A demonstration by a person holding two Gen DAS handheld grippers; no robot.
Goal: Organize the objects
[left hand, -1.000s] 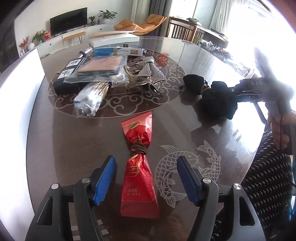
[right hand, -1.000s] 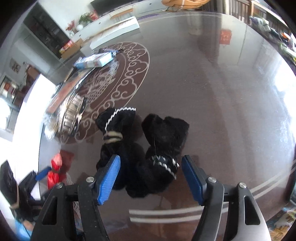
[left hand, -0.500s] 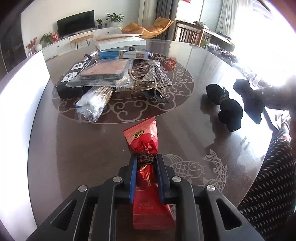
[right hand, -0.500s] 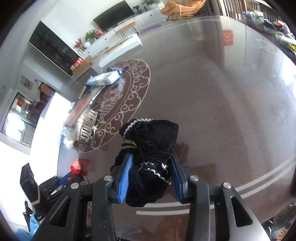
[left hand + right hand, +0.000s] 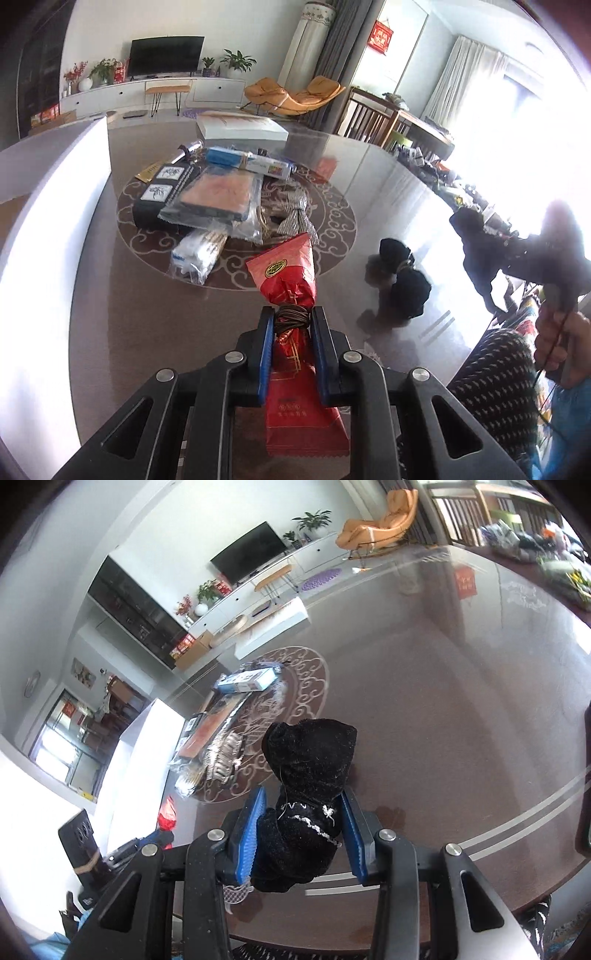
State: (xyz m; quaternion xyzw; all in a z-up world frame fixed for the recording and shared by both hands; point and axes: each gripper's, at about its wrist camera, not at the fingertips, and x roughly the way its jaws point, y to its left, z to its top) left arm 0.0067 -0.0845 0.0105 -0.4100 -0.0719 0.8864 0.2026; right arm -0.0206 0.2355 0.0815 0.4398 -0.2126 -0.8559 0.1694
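Red packet [image 5: 291,284], cinched at the waist with brown cord, pinched in the left hand-held gripper [image 5: 292,325] and lifted clear of the desk [image 5: 110,295]; blue pads pressed on the cord wrap, upper half fanning toward 12 o'clock, lower half hanging flat beneath. Black velvet pouch [image 5: 308,775] clamped in the right hand-held gripper [image 5: 301,812], pads pressed into the soft fabric just above its white beaded trim, top bulging toward 12 o'clock. Second black pouch [image 5: 400,275] lying on the desk at 3 o'clock of the red packet, apart from it.

Pile of other goods resting on the round scroll pattern toward 11 o'clock in the left wrist view: flat bag with an orange panel [image 5: 221,192], blue box [image 5: 243,158], clear bag of white items [image 5: 197,253], silvery woven bow [image 5: 293,218], white box [image 5: 240,127] beyond.

Likely step: carrying both items toward a sorted spot. Best done level and slow, grip kept on the cord so the crinkly wrapper cannot slide through. Worth setting the packet down flat on bare desk near 12 o'clock, short of the pile, before easing the pads apart. Plush pouch apt to sag; better lowered until fully resting, beside its twin if pairing is the aim.
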